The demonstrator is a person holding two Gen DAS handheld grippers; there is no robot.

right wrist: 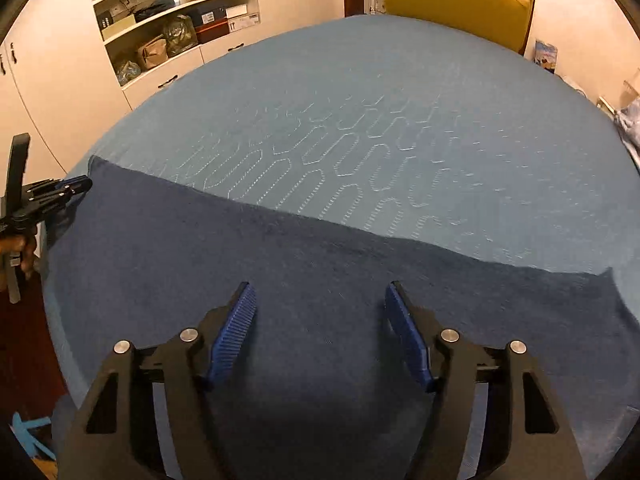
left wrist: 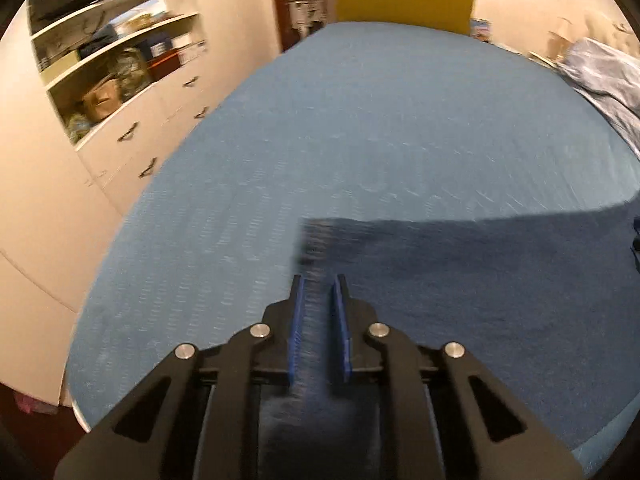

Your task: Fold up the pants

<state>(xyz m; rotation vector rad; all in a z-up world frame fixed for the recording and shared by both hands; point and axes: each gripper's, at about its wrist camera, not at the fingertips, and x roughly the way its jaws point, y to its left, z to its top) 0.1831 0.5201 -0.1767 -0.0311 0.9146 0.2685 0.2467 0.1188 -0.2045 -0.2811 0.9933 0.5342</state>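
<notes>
Pants point(right wrist: 304, 320) are lying spread flat along the near side of the table point(right wrist: 360, 120), far edge straight. Left gripper point(left wrist: 319, 280) is pinching the cloth's left end between nearly pressed-together fingers; blur hints at motion. Right gripper point(right wrist: 320, 300) is hovering over mid-cloth, fingers spread, holding nothing. Judging: early to mid fold; layer count unreadable, further folds likely remaining.

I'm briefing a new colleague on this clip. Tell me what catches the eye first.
The dark blue pants lie spread over the near half of the round table's light blue cloth. The left gripper is nearly shut on a fold of the pants at their left end, while the right gripper hangs wide open above their middle. Behind the table stands a yellow chair.
</notes>
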